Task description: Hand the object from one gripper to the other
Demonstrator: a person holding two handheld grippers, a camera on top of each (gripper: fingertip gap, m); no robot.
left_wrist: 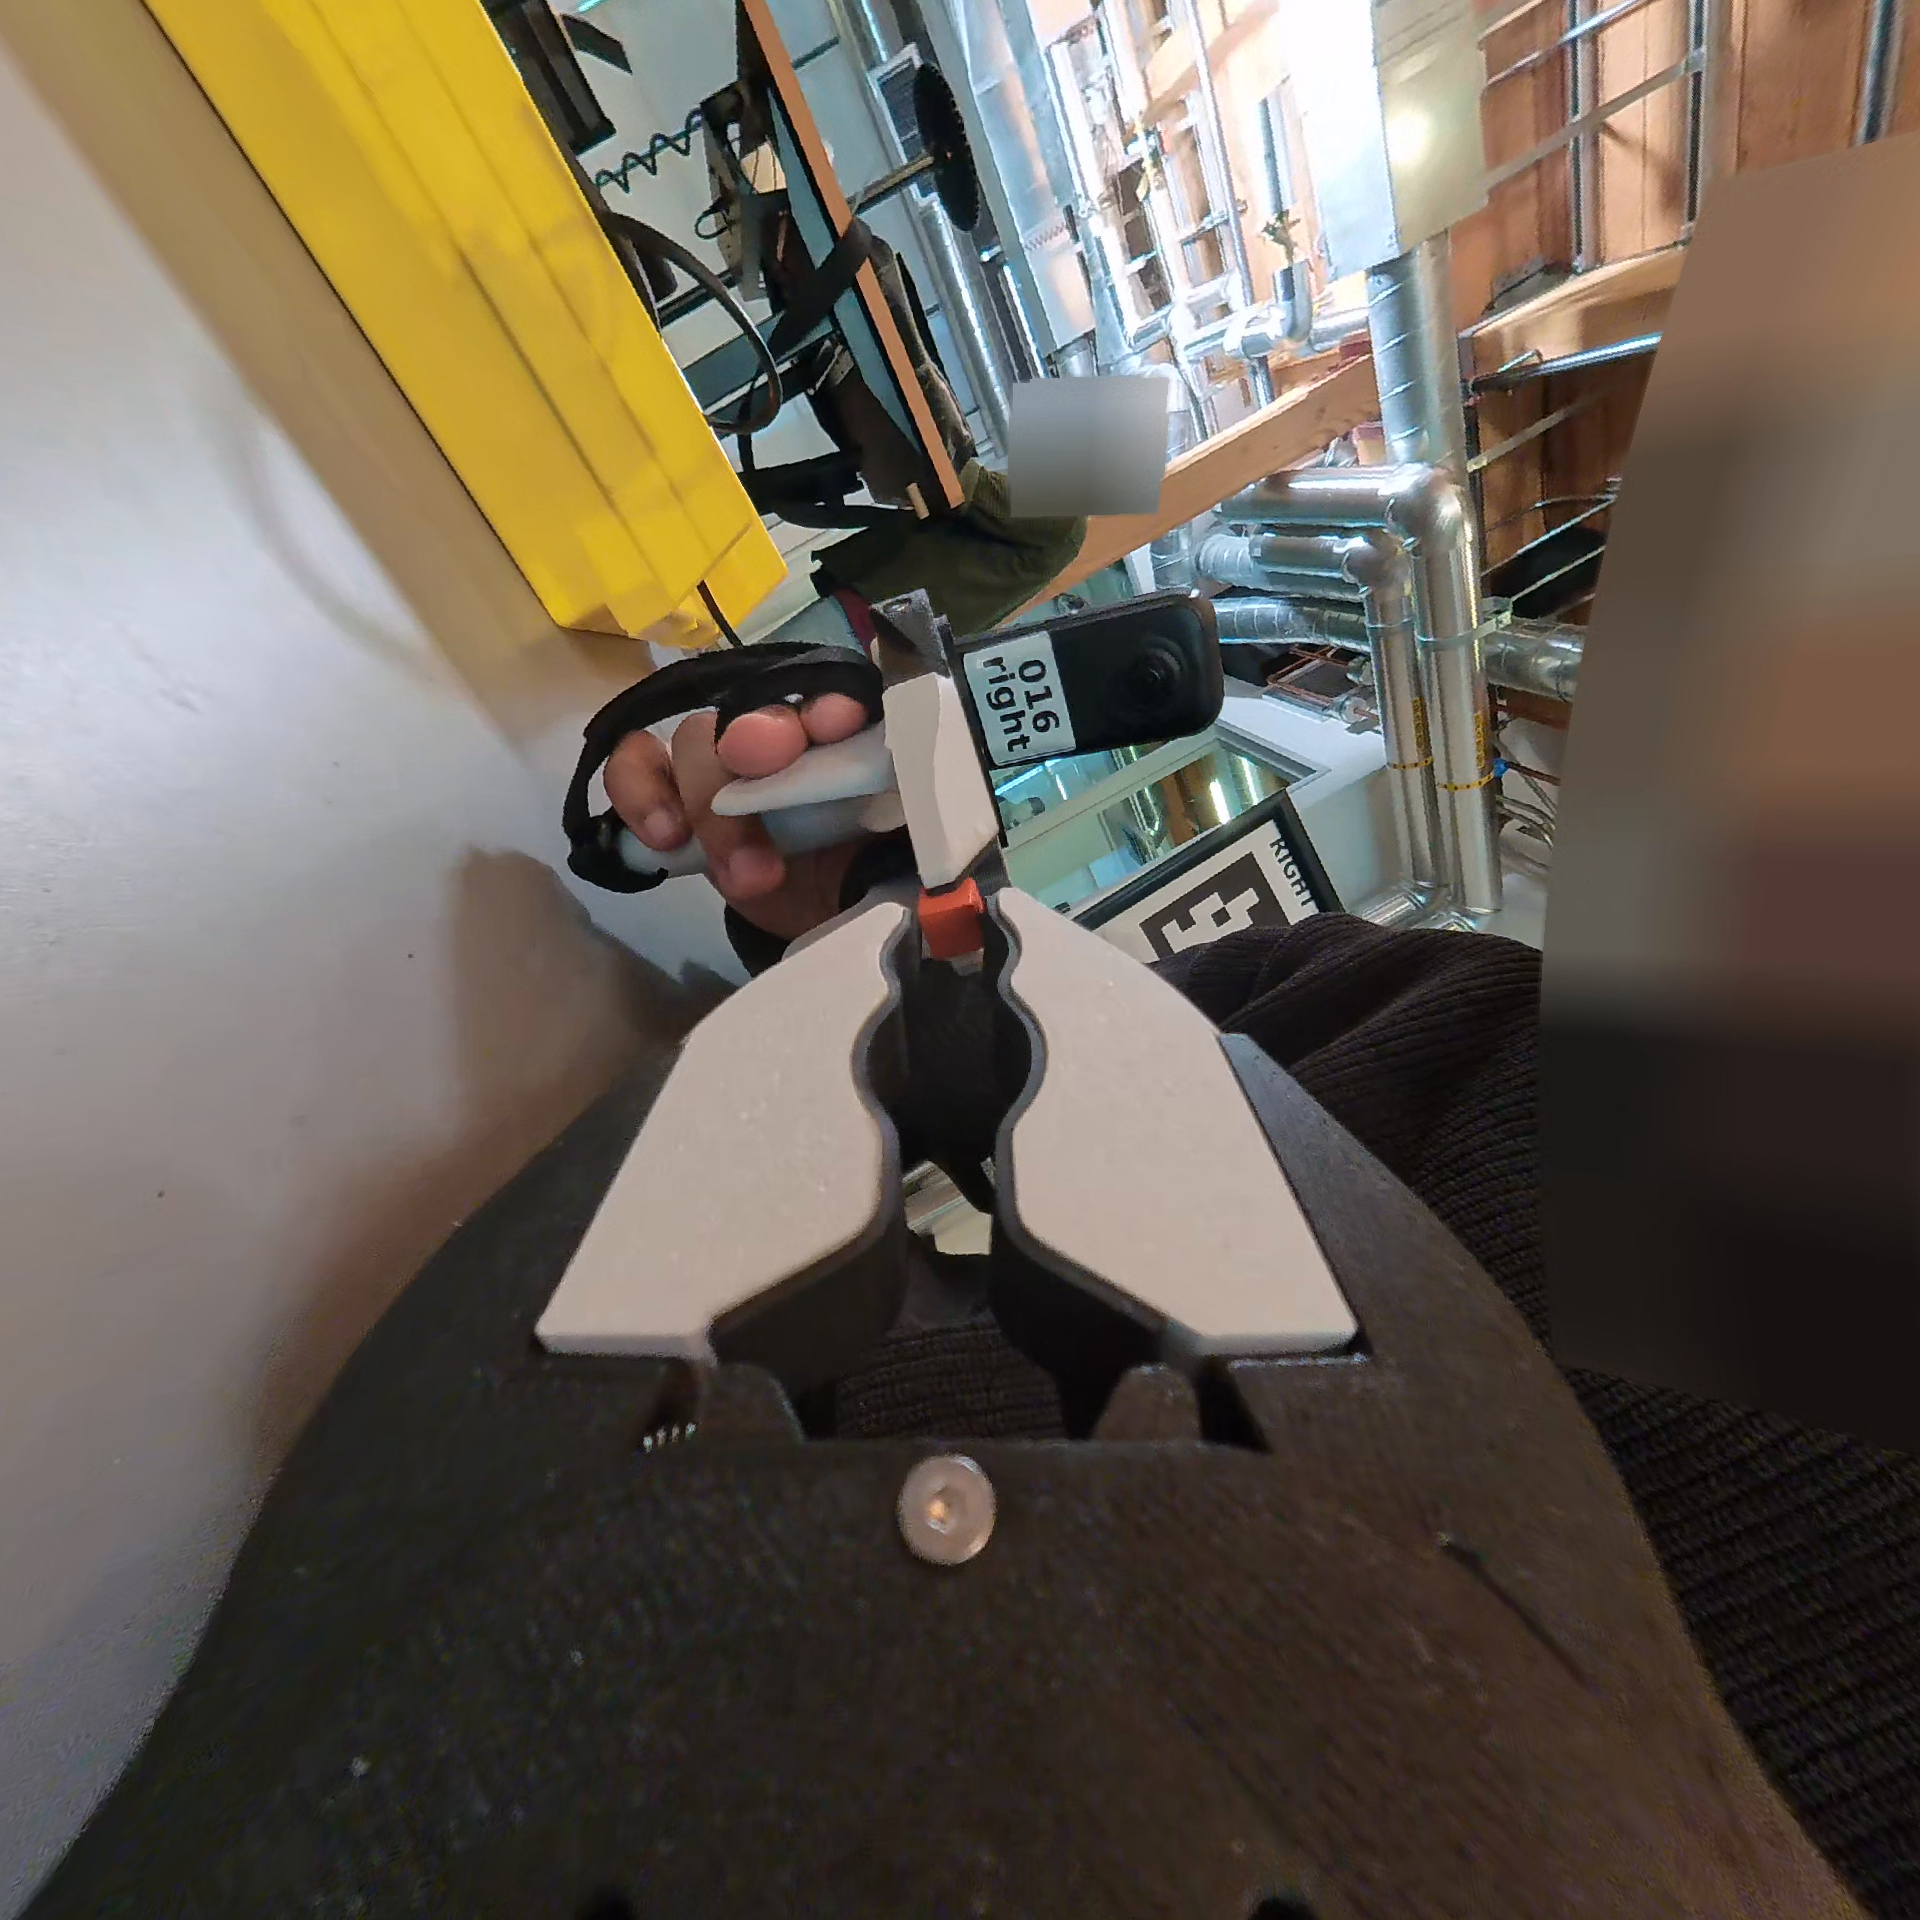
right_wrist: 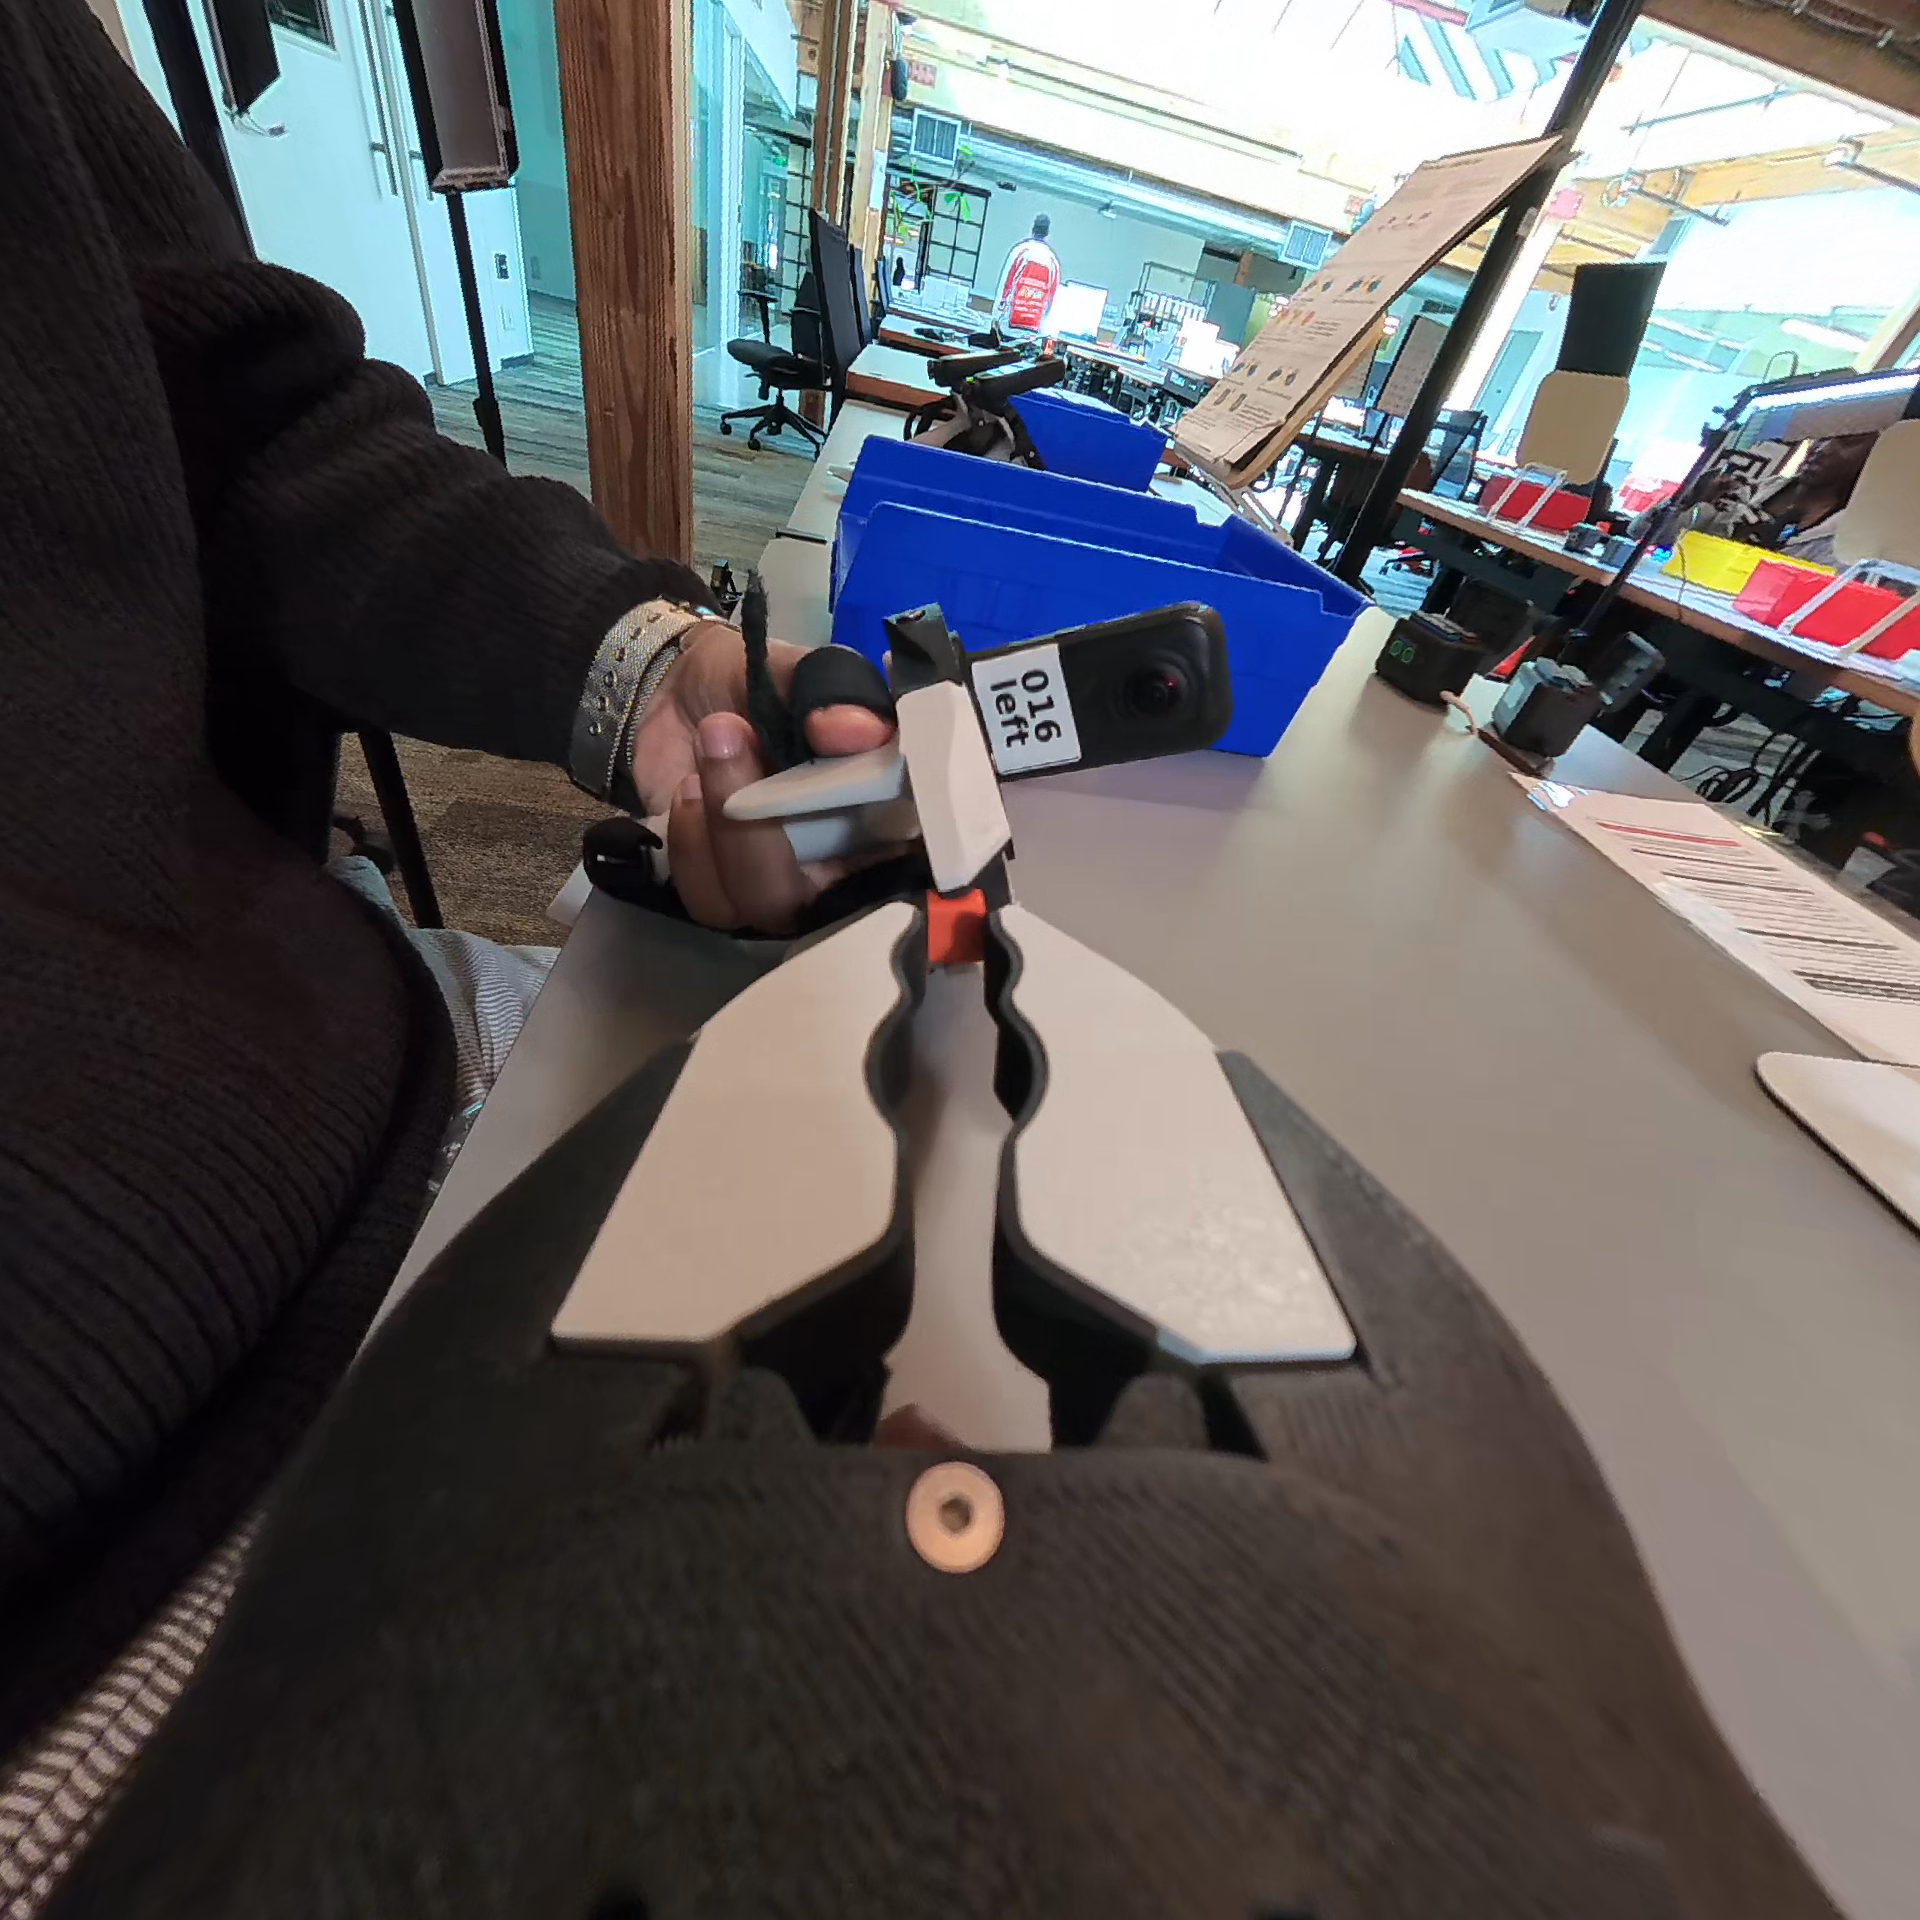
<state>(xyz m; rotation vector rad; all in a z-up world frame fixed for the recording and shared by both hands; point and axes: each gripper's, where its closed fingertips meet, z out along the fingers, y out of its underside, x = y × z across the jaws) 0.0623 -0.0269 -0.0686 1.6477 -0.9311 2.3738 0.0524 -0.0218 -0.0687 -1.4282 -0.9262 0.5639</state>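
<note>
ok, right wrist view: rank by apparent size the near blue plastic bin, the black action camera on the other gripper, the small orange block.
1. near blue plastic bin
2. black action camera
3. small orange block

The bin sits farther back, so the apparent size understates it; the order holds anyway.

We see the two grippers meeting tip to tip over the near edge of the grey table, both closed on the small orange block, so no room is left between them there. To the right the tabletop lies bare up to a white pad and a printed sheet. Farther back a blue bin blocks the way. On the left the person's dark sleeve and hand close off that side.
</note>
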